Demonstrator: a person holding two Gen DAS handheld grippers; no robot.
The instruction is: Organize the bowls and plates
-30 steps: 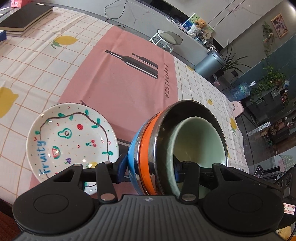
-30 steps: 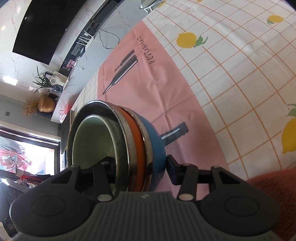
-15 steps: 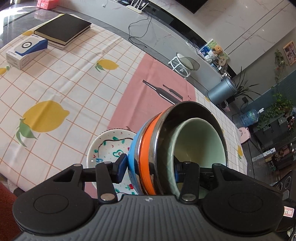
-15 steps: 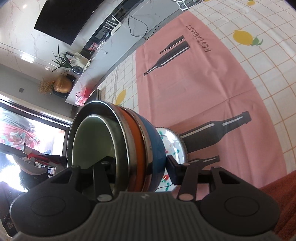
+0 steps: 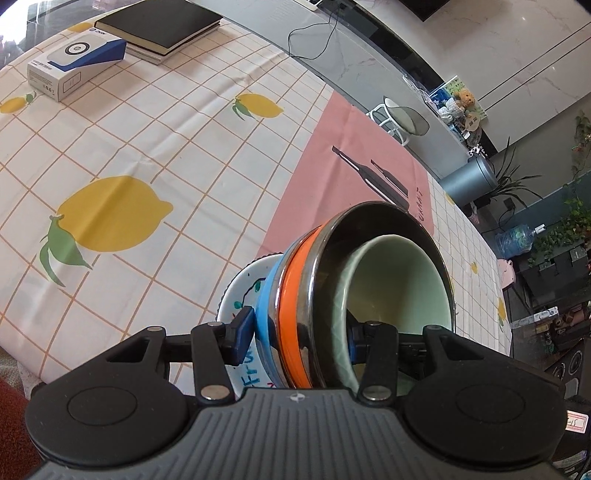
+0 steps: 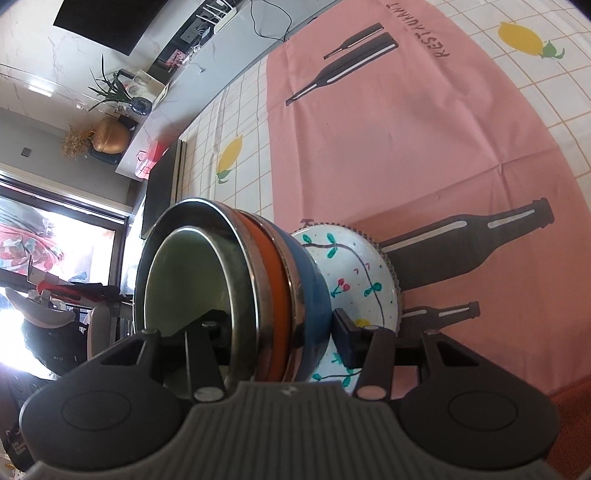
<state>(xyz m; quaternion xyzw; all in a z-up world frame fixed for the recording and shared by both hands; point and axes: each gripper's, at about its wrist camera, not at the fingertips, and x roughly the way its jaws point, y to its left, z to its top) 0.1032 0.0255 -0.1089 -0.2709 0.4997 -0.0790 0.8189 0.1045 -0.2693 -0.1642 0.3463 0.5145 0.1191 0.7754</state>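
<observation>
Four bowls, already nested, form one stack (image 5: 332, 295) gripped from opposite sides by both grippers and carried clear of the table. From the outside inward the stack shows a blue bowl (image 5: 265, 314), an orange bowl (image 5: 291, 306), a dark steel bowl (image 5: 373, 236) and, innermost, a pale green bowl (image 5: 399, 284), whose cavity appears empty. The left gripper (image 5: 295, 334) is clamped across the stack's wall — one pad on the blue outside, the other inside the green bowl. The right gripper (image 6: 275, 334) holds the far side in the same way, its inner finger lying in shadow within the green bowl.

Below the stack, a painted fruit plate (image 6: 351, 273) rests on the pink placemat (image 6: 406, 129), itself spread on the lemon-print tablecloth (image 5: 129, 147); the plate holds nothing, and the stack does not yet touch it.

Judged progress: the bowls are gathered, so most of the sorting seems done. What remains is probably to lower the stack onto the plate and release both grips. A white box (image 5: 74, 66) and a black book (image 5: 159, 26) lie well apart at the table's far corner.
</observation>
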